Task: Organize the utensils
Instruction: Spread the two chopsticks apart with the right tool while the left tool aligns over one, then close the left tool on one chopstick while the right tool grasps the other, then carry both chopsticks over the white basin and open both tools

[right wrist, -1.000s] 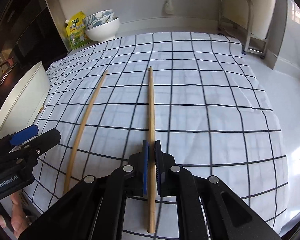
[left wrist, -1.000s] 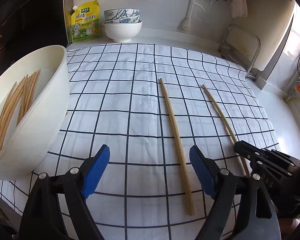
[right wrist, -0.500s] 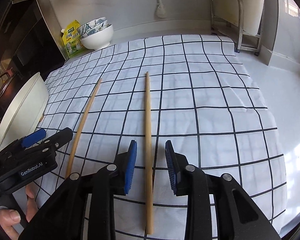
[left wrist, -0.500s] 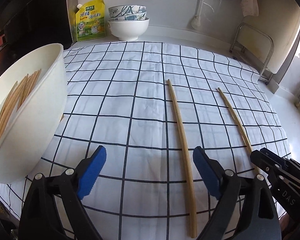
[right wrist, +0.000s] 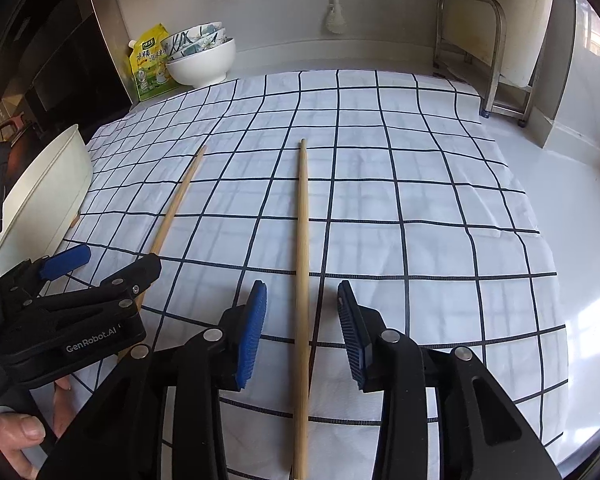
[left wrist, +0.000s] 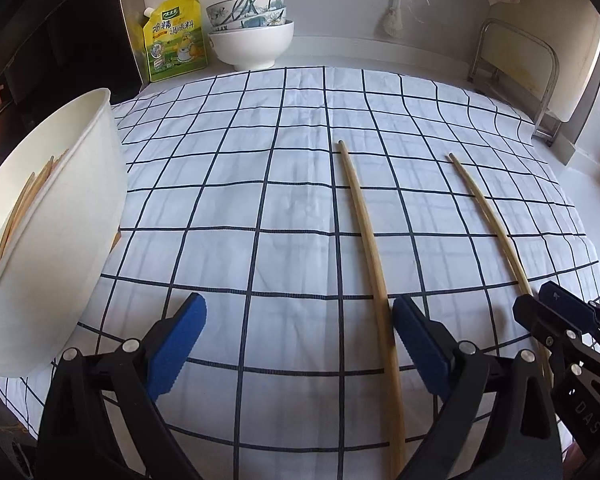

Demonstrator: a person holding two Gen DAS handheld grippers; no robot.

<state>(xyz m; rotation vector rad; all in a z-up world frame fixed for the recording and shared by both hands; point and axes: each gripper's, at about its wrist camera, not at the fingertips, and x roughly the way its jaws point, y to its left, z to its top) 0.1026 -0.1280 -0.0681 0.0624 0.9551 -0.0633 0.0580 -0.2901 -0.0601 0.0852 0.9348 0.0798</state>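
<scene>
Two long wooden chopsticks lie side by side on the checked cloth (left wrist: 260,184). The left chopstick (left wrist: 364,232) runs just inside the right finger of my left gripper (left wrist: 300,340). That gripper's jaws are wide and still opening, and its pads are off the stick. My right gripper (right wrist: 302,320) straddles the right chopstick (right wrist: 303,240); its jaws are opening and the pads stand clear of the wood. In the right wrist view the left gripper (right wrist: 104,266) hangs over the other chopstick (right wrist: 176,208). A white bowl (left wrist: 60,240) at the left holds several chopsticks (left wrist: 20,204).
A yellow-green pouch (left wrist: 176,40) and stacked bowls (left wrist: 252,36) stand at the back wall. A metal rack (left wrist: 516,68) sits at the back right. The cloth ends on a white counter (right wrist: 560,184) to the right. A hand (right wrist: 16,436) holds the left gripper.
My right gripper has opened off the right chopstick, which now lies loose on the cloth. My left gripper has shifted right toward the left chopstick and opened a little wider.
</scene>
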